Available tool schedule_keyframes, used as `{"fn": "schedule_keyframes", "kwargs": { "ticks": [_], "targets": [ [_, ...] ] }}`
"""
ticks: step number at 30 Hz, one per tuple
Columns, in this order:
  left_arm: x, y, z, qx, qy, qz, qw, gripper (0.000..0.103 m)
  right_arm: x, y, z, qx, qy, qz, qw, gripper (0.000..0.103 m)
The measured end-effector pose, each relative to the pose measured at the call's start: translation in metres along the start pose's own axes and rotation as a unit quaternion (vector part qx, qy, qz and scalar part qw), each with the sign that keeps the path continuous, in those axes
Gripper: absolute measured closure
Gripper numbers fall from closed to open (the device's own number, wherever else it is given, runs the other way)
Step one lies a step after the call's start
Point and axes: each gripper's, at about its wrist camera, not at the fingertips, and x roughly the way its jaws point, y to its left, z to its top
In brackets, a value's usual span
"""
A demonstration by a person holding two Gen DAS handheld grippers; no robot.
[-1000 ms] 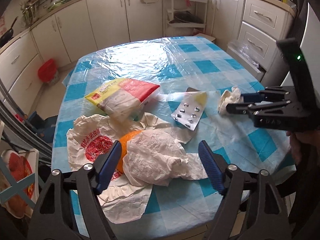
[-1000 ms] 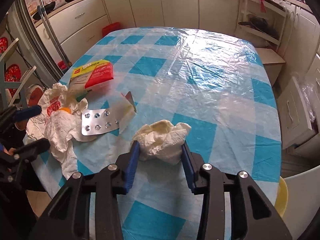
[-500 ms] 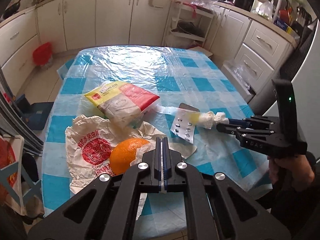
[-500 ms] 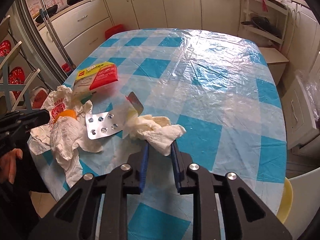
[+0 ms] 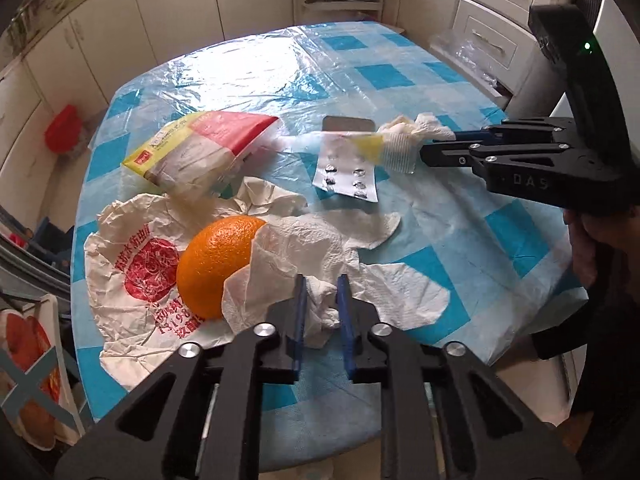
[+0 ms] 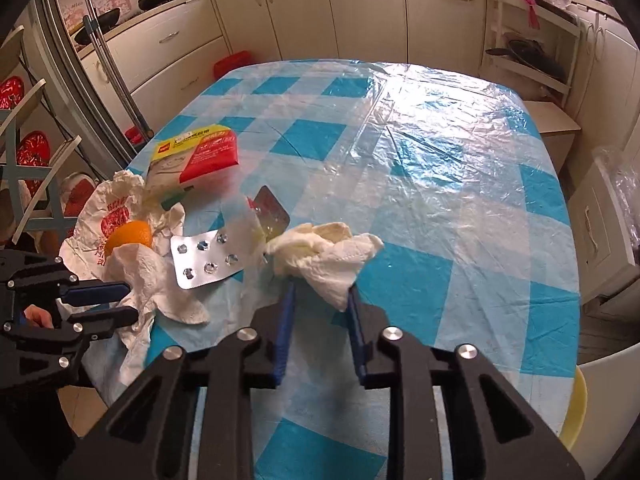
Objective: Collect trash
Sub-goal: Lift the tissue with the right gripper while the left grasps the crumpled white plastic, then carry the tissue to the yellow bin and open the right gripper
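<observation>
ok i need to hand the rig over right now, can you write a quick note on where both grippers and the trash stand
Left gripper: jaws have just been opening a little, with a crumpled white paper towel pinched between them, beside the orange on the printed plastic bag.
Right gripper: jaws have just been closing; shut on a yellowish tissue wad, raised off the table.
Still lying on the table: blister pack, red and yellow packet, the bag.
Done: two pieces of trash gripped. No bin is in view.
Left: carry both away, then collect the rest.
</observation>
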Motion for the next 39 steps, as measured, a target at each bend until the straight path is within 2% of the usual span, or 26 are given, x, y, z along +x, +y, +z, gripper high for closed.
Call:
{"fn": "schedule_keyframes", "kwargs": {
  "ticks": [1,3,5,8,12,13,14,15,16,18,20,21,22,24,28,30,35,39],
  "targets": [
    [-0.007,0.004,0.002,-0.010,-0.014,-0.006,0.9998,0.096,-0.002,-0.002,0.000,0.003,-0.002,0.002,1.000,0.093],
    [-0.020,0.021,0.006,-0.054,-0.041,-0.039,0.9970,0.096,-0.007,-0.005,0.000,0.010,-0.008,0.003,1.000,0.095],
    [-0.033,0.035,0.008,-0.088,-0.070,-0.056,0.9921,0.097,-0.012,-0.009,-0.001,0.015,-0.014,0.002,1.000,0.096],
    [-0.049,0.052,0.010,-0.131,-0.110,-0.092,0.9809,0.097,-0.017,-0.015,-0.002,0.023,-0.018,0.004,1.000,0.096],
    [-0.063,0.060,0.011,-0.163,-0.146,-0.121,0.9681,0.097,-0.021,-0.018,-0.001,0.030,-0.029,0.001,0.999,0.096],
    [-0.066,0.064,0.011,-0.173,-0.156,-0.127,0.9642,0.097,-0.021,-0.018,0.000,0.030,-0.032,0.000,0.999,0.086],
    [-0.069,0.068,0.010,-0.183,-0.164,-0.130,0.9606,0.097,-0.021,-0.017,0.001,0.030,-0.036,0.000,0.999,0.069],
    [-0.071,0.072,0.009,-0.193,-0.171,-0.135,0.9567,0.097,-0.021,-0.016,0.003,0.032,-0.044,0.000,0.999,0.033],
    [-0.073,0.076,0.008,-0.203,-0.176,-0.140,0.9530,0.097,-0.023,-0.013,0.004,0.031,-0.062,-0.004,0.998,0.026],
    [-0.073,0.082,0.009,-0.218,-0.182,-0.142,0.9482,0.097,-0.021,-0.009,0.009,0.023,-0.073,-0.003,0.997,0.026],
    [-0.072,0.085,0.009,-0.226,-0.183,-0.145,0.9458,0.097,-0.014,-0.009,0.012,0.034,-0.071,-0.001,0.997,0.030],
    [-0.071,0.084,0.010,-0.227,-0.184,-0.143,0.9458,0.097,-0.010,-0.010,0.014,0.041,-0.067,0.002,0.997,0.037],
    [-0.071,0.084,0.010,-0.226,-0.183,-0.139,0.9465,0.097,-0.004,-0.011,0.015,0.048,-0.054,0.002,0.997,0.050],
    [-0.069,0.084,0.011,-0.226,-0.182,-0.139,0.9468,0.097,0.008,-0.014,0.013,0.056,-0.025,0.006,0.998,0.065],
    [-0.069,0.081,0.013,-0.221,-0.182,-0.138,0.9480,0.097,0.002,-0.016,0.007,0.051,-0.018,0.008,0.999,0.087],
    [-0.069,0.076,0.015,-0.213,-0.185,-0.137,0.9497,0.097,-0.006,-0.021,0.003,0.054,-0.025,0.005,0.998,0.092],
    [-0.068,0.058,0.023,-0.192,-0.188,-0.146,0.9520,0.097,-0.037,-0.041,-0.004,0.073,-0.059,-0.010,0.996,0.093],
    [-0.064,0.034,0.032,-0.166,-0.185,-0.145,0.9578,0.097,-0.055,-0.059,-0.013,0.085,-0.072,-0.031,0.993,0.093]
  ]
}}
